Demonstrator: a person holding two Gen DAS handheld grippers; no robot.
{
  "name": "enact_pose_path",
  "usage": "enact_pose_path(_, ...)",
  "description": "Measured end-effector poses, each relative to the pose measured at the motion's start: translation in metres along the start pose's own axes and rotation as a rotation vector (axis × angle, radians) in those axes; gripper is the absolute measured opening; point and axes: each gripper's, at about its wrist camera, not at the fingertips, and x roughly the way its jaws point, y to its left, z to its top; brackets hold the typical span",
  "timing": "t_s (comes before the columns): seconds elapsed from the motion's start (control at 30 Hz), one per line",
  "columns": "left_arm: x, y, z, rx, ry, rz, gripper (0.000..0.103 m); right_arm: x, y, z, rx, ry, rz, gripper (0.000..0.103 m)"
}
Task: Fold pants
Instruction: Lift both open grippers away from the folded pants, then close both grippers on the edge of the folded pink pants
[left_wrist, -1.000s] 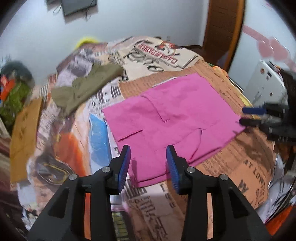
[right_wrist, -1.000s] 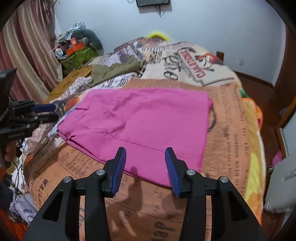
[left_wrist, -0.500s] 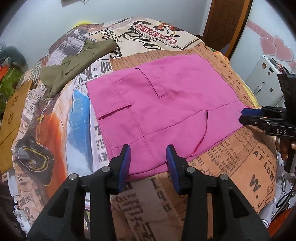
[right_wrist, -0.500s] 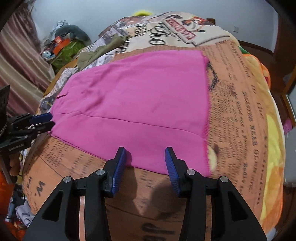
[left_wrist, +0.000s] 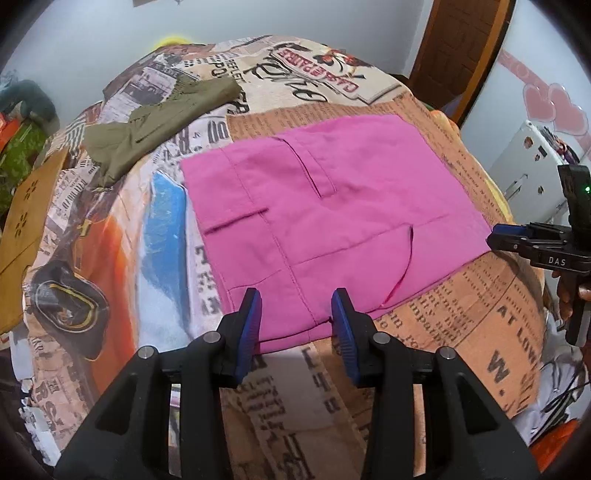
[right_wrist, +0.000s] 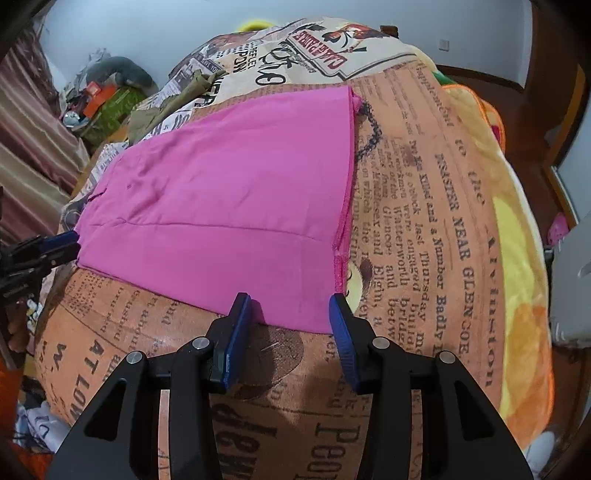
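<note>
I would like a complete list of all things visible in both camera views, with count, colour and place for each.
pink pants: one, pink, lying flat, already folded, in the middle of the bed.
olive garment: one, olive green, crumpled, on the bed beyond the pink pants.
bedspread: one, orange and cream newspaper print, covering the bed.
clutter pile: several items, mixed colours, beside the bed near the wall; details unclear.
curtain: one, brownish pink, at the left edge of the right wrist view.
door: one, brown wood, behind the bed.
left gripper: one, black with blue pads, open over the near edge of the pants.
right gripper: one, black with blue pads, open at the near corner of the pants.
</note>
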Motion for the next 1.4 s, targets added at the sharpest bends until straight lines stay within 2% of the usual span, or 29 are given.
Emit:
enact_pose_path(0.2,-0.021,0.019,0.024,-0.038,-0.073,0.069,0.040,-0.013,-0.002,0.025,-0.003,-0.069,-0.020,0.040)
enact_pose_path(0.4,-0.013,0.048,0.056,-0.100,-0.098,0.113,0.040,-0.018,-0.003,0.055,-0.033,-0.126,-0.049,0.040)
enact_pose_path(0.63,0.017,0.075,0.089,-0.198,-0.071,0.032,0.040,-0.010,-0.009,0.083,-0.058,-0.175,-0.089,0.040)
enact_pose_path(0.9,0.057,0.092,0.102,-0.231,-0.014,0.064,0.040,0.016,-0.019,0.121,-0.088,-0.179,-0.102,0.044)
enact_pose_path(1.0,0.069,0.100,0.102,-0.259,0.006,0.043,0.040,0.028,-0.025,0.138,-0.092,-0.177,-0.093,0.045)
enact_pose_path(1.17,0.083,0.105,0.101,-0.285,0.043,-0.035,0.040,0.053,-0.039,0.162,-0.099,-0.147,-0.107,0.046)
enact_pose_path(1.3,0.090,0.103,0.099,-0.288,0.062,-0.056,0.038,0.075,-0.052,0.174,-0.066,-0.100,-0.072,0.046)
enact_pose_path(1.4,0.089,0.102,0.099,-0.288,0.046,-0.066,0.029,0.091,-0.056,0.177,-0.057,-0.072,-0.055,0.046)
